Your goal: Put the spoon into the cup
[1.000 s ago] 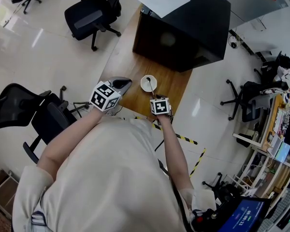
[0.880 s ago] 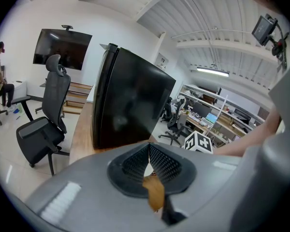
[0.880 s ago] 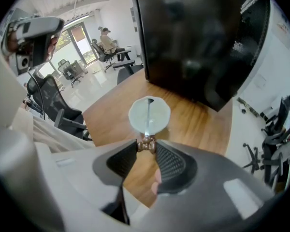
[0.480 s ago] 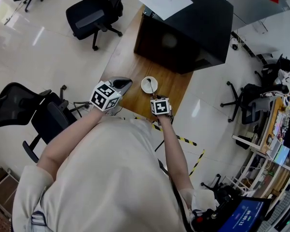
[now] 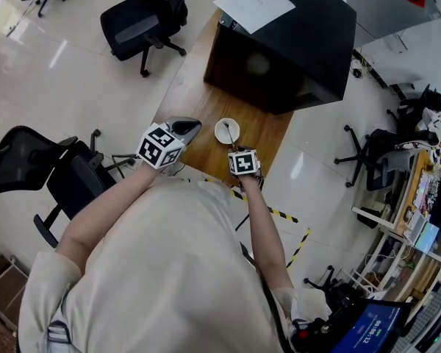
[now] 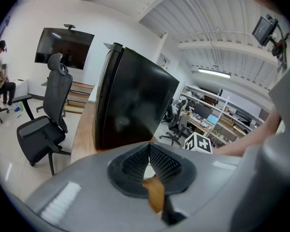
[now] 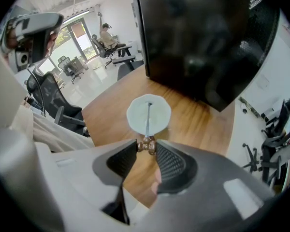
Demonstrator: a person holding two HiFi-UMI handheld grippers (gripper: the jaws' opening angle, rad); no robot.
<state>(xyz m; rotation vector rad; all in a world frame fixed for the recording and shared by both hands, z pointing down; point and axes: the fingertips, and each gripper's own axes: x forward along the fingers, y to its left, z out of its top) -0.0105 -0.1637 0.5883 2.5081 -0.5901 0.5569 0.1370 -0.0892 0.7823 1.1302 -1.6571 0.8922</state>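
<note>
A white cup point(image 5: 227, 130) stands on the wooden table point(image 5: 189, 87) near its front edge. A thin metal spoon point(image 7: 148, 117) with a brown knob on its handle end reaches down into the cup point(image 7: 149, 114). Just above the cup, my right gripper point(image 7: 146, 146) points steeply down, shut on that knob. In the head view the right gripper point(image 5: 239, 153) sits on the near side of the cup. To the cup's left my left gripper point(image 5: 184, 129) hovers over the table edge. Its jaws point(image 6: 149, 146) meet at the tips with nothing between them.
A big black box point(image 5: 287, 43) with a white sheet of paper point(image 5: 253, 4) on top fills the far end of the table, close behind the cup. Office chairs point(image 5: 143, 17) stand on the floor to the left. Yellow-black tape point(image 5: 283, 212) marks the floor below.
</note>
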